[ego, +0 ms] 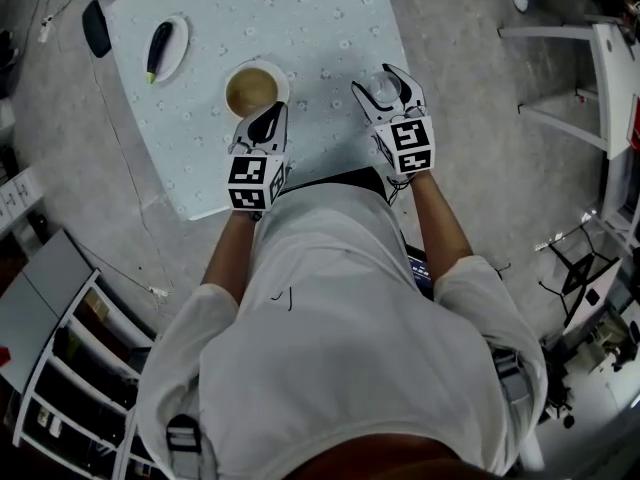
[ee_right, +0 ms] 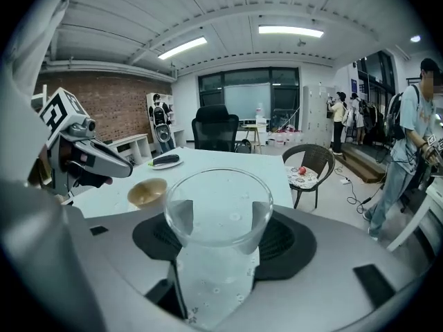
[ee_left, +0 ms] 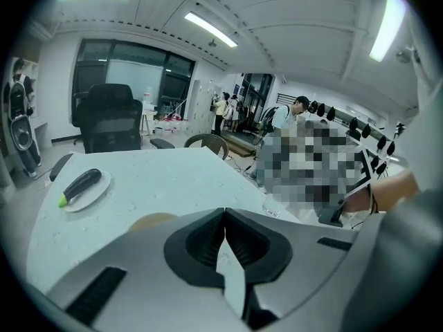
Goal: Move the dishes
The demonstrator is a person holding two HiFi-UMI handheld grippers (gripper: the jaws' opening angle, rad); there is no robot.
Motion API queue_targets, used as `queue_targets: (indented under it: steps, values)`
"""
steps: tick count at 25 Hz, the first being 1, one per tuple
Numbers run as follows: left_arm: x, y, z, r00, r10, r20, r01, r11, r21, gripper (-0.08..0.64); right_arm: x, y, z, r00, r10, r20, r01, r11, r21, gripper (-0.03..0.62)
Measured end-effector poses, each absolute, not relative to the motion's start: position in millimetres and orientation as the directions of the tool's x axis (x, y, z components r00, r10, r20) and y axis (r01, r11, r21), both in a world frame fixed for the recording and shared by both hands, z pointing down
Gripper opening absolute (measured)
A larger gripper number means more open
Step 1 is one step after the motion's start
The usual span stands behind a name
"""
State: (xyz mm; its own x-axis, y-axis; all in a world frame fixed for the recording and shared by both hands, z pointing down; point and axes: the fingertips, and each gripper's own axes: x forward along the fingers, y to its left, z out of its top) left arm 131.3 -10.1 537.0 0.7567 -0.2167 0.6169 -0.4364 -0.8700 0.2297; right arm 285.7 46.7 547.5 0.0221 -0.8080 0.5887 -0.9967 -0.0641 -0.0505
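- Dishes in view number three: a plate (ego: 178, 60), a bowl (ego: 252, 90) and a glass (ee_right: 218, 213). All are at the table (ego: 300, 28), which stretches away ahead of both tools under a pale dotted cloth.
- Over the near edge of that table, the left gripper (ee_left: 224, 214) has its jaws clenched tip to tip with nothing between them. It carries no dish.
- Beside it, the right gripper (ee_right: 218, 237) has its jaws spread wide and clamped on the two sides of the glass.
- Well ahead of the left gripper and off to its left, near the far corner, lies the plate with a dark eggplant (ego: 160, 48) on it. Neither tool is near it, so it looks untouched.
- Just beyond the left gripper's closed tips, a little to their left, stands the bowl, tan inside. It is close to the tips but apart from them and rests on the cloth.
- Smallest is the glass, clear, empty and upright between the right gripper's pads. Whether its base rests on the cloth or hangs just above it, I cannot tell.
- By my judgement the task is at an early stage. One dish of three is in a grip, none is visibly set down anywhere new, and no destination shows.
- The left gripper would have to open before it could take the bowl. The plate would be left after that.
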Motion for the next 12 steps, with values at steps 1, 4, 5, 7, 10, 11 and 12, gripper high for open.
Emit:
queue_targets:
  steps: [1, 4, 5, 7, 10, 11, 12]
  values:
    - [127.9, -10.5, 537.9, 0.749, -0.224, 0.624, -0.446, -0.866, 0.225, 0.02, 284.2, 44.9, 551.2, 0.013, -0.807, 0.59, -0.996, -0.06, -0.06, 0.273]
    - [117.5, -11.6, 540.6, 0.727, -0.244, 0.642, -0.474, -0.855, 0.212, 0.02, 282.4, 40.3, 563.9, -0.007, -0.802, 0.597, -0.996, -0.045, -0.072, 0.273]
    - [114.9, -11.6, 541.0, 0.721, -0.25, 0.646, -0.482, -0.851, 0.208, 0.02, 283.2, 39.5, 568.4, -0.01, -0.799, 0.601, -0.997, -0.039, -0.069, 0.273]
    - [110.2, -11.8, 541.5, 0.71, -0.26, 0.655, -0.497, -0.844, 0.203, 0.02, 284.3, 37.1, 575.8, -0.018, -0.795, 0.606, -0.997, -0.028, -0.066, 0.273]
    - [103.8, -11.8, 542.5, 0.695, -0.273, 0.665, -0.515, -0.834, 0.196, 0.02, 282.2, 32.4, 583.0, -0.034, -0.794, 0.607, -0.997, -0.015, -0.076, 0.273]
    - [102.4, -11.4, 542.9, 0.692, -0.276, 0.667, -0.52, -0.832, 0.195, 0.02, 281.7, 31.9, 585.2, -0.037, -0.792, 0.609, -0.997, -0.012, -0.077, 0.273]
    - [101.5, -10.9, 543.0, 0.689, -0.278, 0.669, -0.524, -0.829, 0.195, 0.02, 280.9, 31.5, 586.8, -0.04, -0.791, 0.61, -0.997, -0.01, -0.078, 0.273]
